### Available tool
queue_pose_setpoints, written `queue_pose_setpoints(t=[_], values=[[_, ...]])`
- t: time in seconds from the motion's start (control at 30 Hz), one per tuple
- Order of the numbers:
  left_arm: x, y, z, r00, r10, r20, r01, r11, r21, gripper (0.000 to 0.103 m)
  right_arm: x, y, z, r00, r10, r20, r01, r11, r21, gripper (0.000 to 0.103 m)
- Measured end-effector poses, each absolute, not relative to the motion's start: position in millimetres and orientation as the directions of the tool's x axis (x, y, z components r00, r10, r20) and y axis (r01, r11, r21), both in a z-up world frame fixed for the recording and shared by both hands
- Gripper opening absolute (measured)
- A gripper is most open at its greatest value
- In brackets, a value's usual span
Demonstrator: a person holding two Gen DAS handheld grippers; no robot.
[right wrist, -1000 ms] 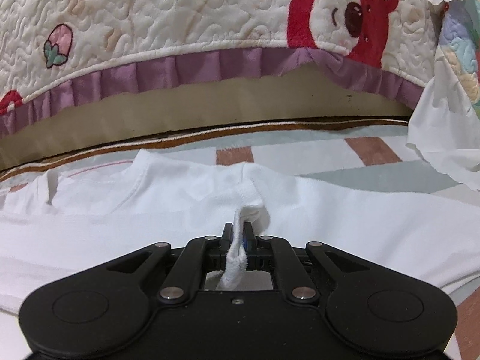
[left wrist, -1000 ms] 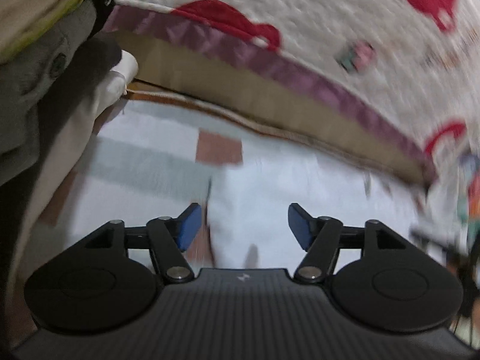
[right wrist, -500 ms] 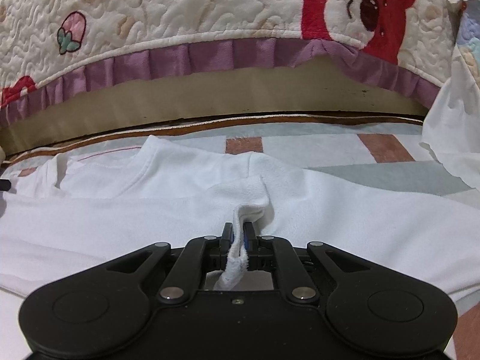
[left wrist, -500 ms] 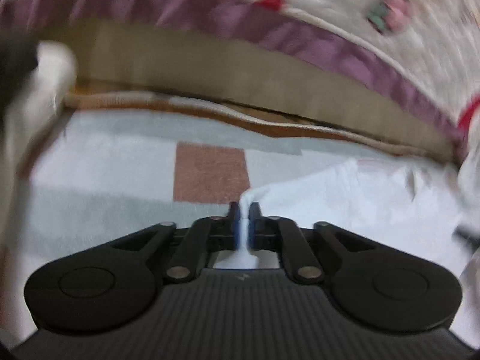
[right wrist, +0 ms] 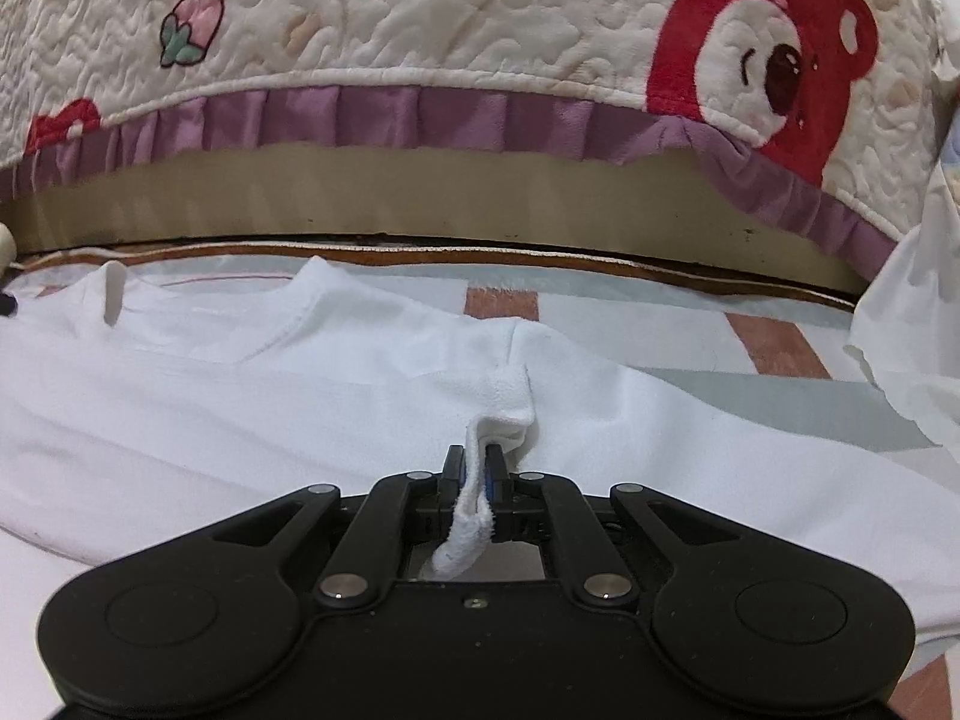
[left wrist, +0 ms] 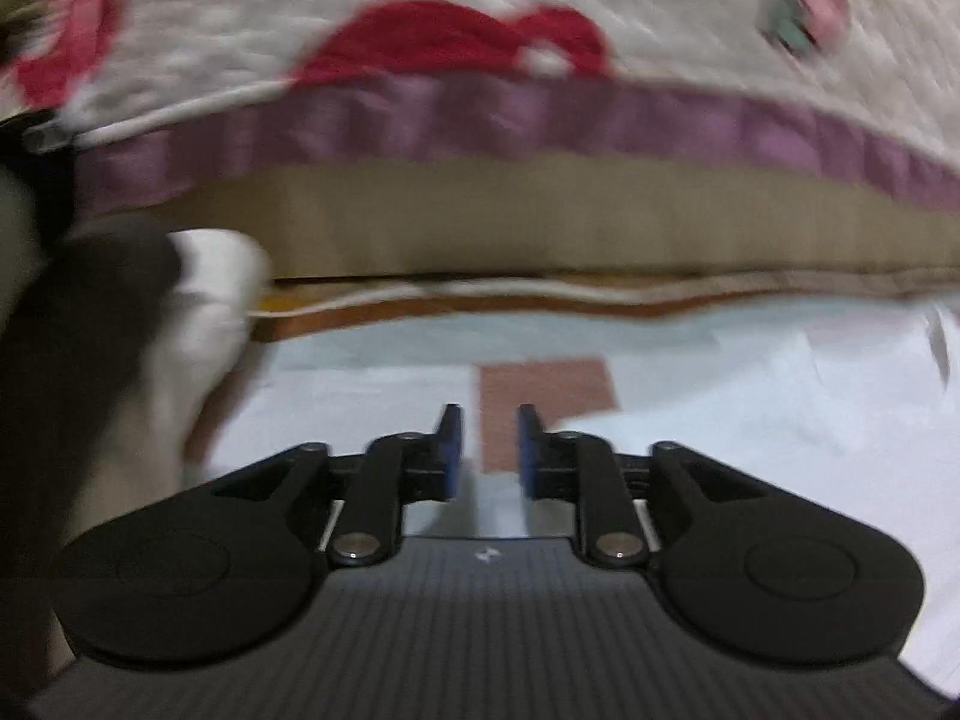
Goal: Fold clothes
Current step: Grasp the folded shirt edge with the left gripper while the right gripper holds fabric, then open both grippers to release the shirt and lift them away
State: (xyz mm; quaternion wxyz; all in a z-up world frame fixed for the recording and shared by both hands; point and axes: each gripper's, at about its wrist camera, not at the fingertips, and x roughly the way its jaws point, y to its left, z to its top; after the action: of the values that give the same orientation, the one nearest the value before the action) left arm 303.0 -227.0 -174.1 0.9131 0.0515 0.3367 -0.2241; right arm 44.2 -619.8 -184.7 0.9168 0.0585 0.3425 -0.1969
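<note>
The white shirt (right wrist: 300,420) looks light and limp: the right gripper (right wrist: 474,468) pinches its edge below the collar, while the left gripper (left wrist: 485,450) is parted and empty.

Bear-print quilt (right wrist: 480,24); checked blanket (right wrist: 780,354)

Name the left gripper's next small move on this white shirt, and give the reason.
Probably shift the left gripper right onto the white shirt edge and close. Its jaws stand apart with only the checked mat between them, and the shirt lies just to their right. The right gripper is shut on a fold of the shirt, so a second grip seems needed before folding.
</note>
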Motion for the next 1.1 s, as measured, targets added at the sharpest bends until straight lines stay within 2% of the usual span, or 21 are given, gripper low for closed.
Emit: queue_pose_setpoints(t=[0.13,0.17,0.23,0.33,0.37,0.4,0.43,0.5,0.63,0.7,0.77,0.83,0.9,1.0,1.1], values=[[296.1,-197.6,-173.6,0.553,-0.534,-0.64,0.494,0.828,-0.263,0.036,46.2,-618.5,-182.8,0.689,-0.326,-0.647,0.395,0.918,-0.043,0.006],[291.9,-197.5,-177.2,0.521,-0.546,-0.656,0.512,0.815,-0.272,0.044,46.2,-618.4,-182.6,0.689,-0.328,-0.647,0.397,0.917,-0.041,0.006],[287.1,-198.8,-184.2,0.505,-0.536,-0.676,0.517,0.816,-0.26,0.053,46.0,-618.9,-183.3,0.686,-0.329,-0.649,0.408,0.912,-0.031,0.006],[283.4,-201.1,-194.2,0.501,-0.516,-0.695,0.507,0.826,-0.248,0.055,46.0,-618.8,-183.8,0.679,-0.332,-0.655,0.426,0.904,-0.017,0.006],[285.0,-200.9,-196.7,0.487,-0.539,-0.687,0.501,0.817,-0.287,0.051,46.0,-618.5,-184.1,0.676,-0.334,-0.657,0.432,0.902,-0.013,0.006],[286.5,-201.1,-198.1,0.481,-0.561,-0.674,0.497,0.807,-0.318,0.041,46.2,-618.2,-184.5,0.674,-0.333,-0.659,0.435,0.9,-0.01,0.006],[286.7,-202.7,-198.3,0.485,-0.57,-0.663,0.501,0.803,-0.323,0.004,46.6,-618.2,-184.8,0.672,-0.332,-0.663,0.436,0.9,-0.008,0.006],[277.9,-209.7,-190.4,0.547,-0.538,-0.641,0.528,0.816,-0.235,0.006,47.6,-618.7,-185.2,0.668,-0.328,-0.668,0.436,0.9,-0.007,0.006],[246.3,-226.2,-172.1,0.709,-0.418,-0.569,0.527,0.849,0.034,0.006,49.2,-617.7,-184.4,0.679,-0.316,-0.662,0.42,0.907,-0.002,0.006],[252.1,-227.9,-183.0,0.711,-0.366,-0.6,0.502,0.862,0.069,0.005,50.9,-613.7,-184.9,0.687,-0.313,-0.656,0.4,0.916,-0.018,0.006],[264.5,-219.1,-194.5,0.696,-0.327,-0.639,0.458,0.888,0.044,0.005,53.5,-611.3,-186.8,0.683,-0.318,-0.658,0.394,0.919,-0.035,0.006],[271.6,-207.3,-194.6,0.711,-0.281,-0.644,0.396,0.917,0.038,0.0,56.0,-609.7,-189.0,0.675,-0.325,-0.663,0.393,0.918,-0.049,0.006],[276.9,-191.8,-188.8,0.714,-0.266,-0.648,0.353,0.936,0.005,0.001,57.2,-609.1,-190.7,0.669,-0.333,-0.665,0.397,0.916,-0.06,0.006],[271.6,-168.4,-176.8,0.646,-0.415,-0.64,0.411,0.896,-0.167,0.004,56.4,-611.4,-190.2,0.658,-0.347,-0.668,0.407,0.911,-0.073,0.009],[245.9,-170.6,-167.6,0.581,-0.531,-0.617,0.537,0.819,-0.199,0.008,48.5,-618.7,-181.7,0.632,-0.405,-0.661,0.514,0.857,-0.034,0.021]])
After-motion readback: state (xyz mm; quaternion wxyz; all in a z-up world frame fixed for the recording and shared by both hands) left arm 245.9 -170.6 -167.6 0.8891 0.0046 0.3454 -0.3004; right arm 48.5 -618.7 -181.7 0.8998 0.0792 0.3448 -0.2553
